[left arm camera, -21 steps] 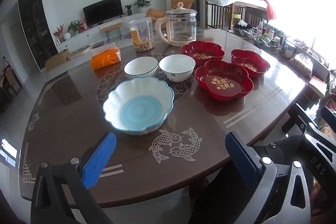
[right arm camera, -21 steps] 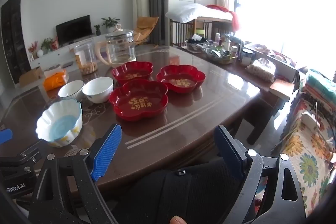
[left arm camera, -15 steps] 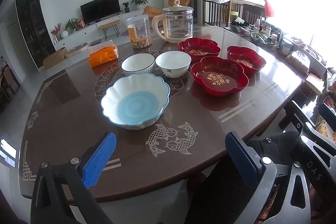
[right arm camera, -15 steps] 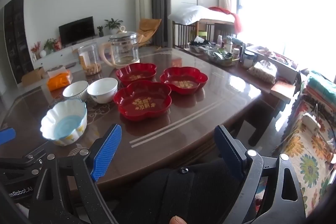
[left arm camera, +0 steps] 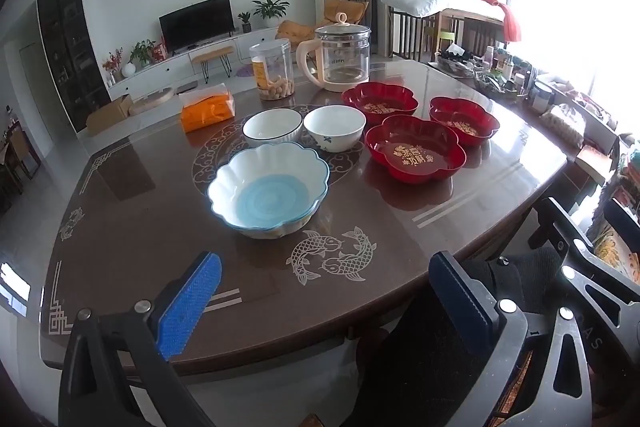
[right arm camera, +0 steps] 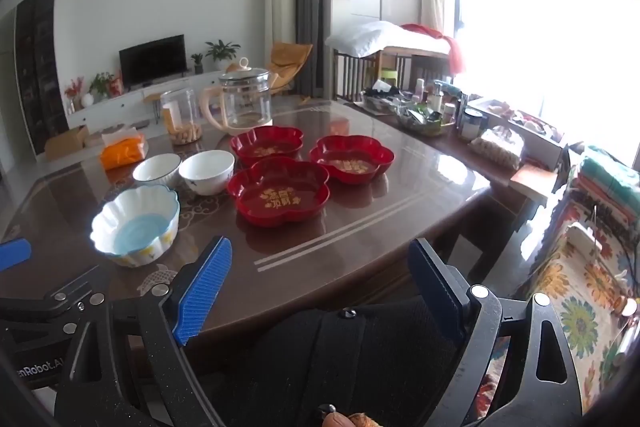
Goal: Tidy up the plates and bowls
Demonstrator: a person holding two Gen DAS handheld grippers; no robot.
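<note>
Both my grippers, left gripper (left arm camera: pixel 326 291) and right gripper (right arm camera: pixel 320 279), gape wide, holding nothing. The scalloped blue bowl (left arm camera: pixel 269 190) sits mid-frame, slightly farther than a moment ago; I have backed off, so no grasp has begun. Both grippers tilt downward at the table (left arm camera: pixel 132 227).

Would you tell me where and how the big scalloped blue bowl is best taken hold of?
Probably by the near rim of the scalloped blue bowl, coming from the table's front edge. It sits upright, open and empty, nearest the left tool, so one finger can go inside the flared wall and one outside.
</note>
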